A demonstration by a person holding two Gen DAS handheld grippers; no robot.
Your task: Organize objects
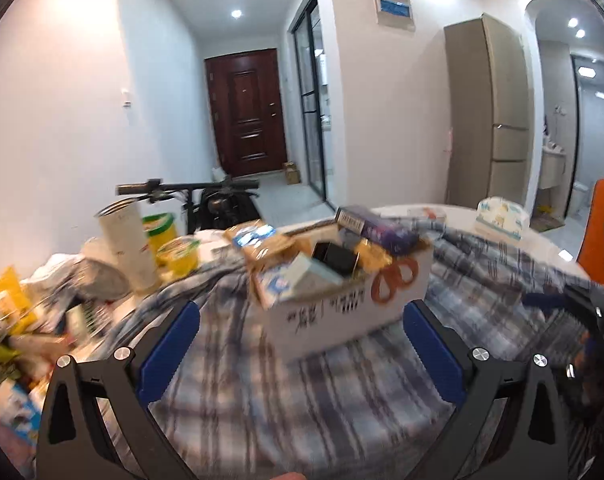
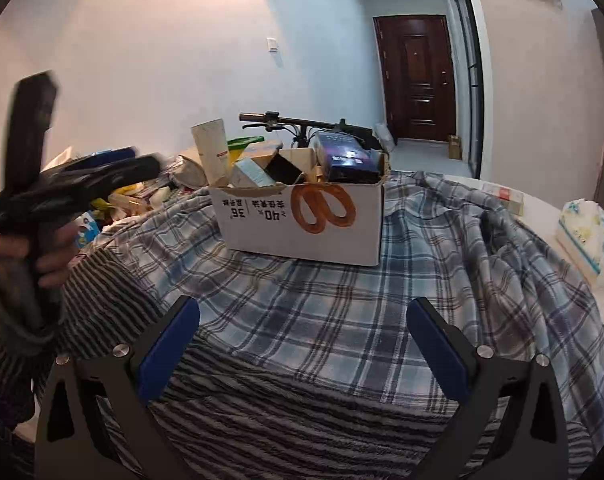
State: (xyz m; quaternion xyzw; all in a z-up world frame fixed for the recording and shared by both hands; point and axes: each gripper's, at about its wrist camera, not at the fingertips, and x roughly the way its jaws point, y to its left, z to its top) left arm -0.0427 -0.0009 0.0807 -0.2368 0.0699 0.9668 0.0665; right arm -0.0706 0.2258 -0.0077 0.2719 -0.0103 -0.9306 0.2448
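Note:
A white cardboard box (image 2: 302, 220) with an orange figure on its side stands on a blue plaid blanket (image 2: 362, 312), filled with several small boxes and packs. The same box (image 1: 342, 308) shows blurred in the left wrist view, just beyond my left gripper (image 1: 302, 312), which is open and holds nothing. My right gripper (image 2: 302, 308) is also open and empty, a short way in front of the box. A hand holds the left gripper's body (image 2: 61, 184) at the left of the right wrist view. A dark blue box (image 2: 346, 156) lies on top of the contents.
A clutter pile with a white cup (image 1: 127, 240), yellow tubs (image 1: 177, 252) and bags lies left of the box. A tissue pack (image 2: 586, 232) sits on the white table at right. A bicycle handlebar (image 2: 302, 120) stands behind the table. An orange chair back (image 1: 598, 232) is at far right.

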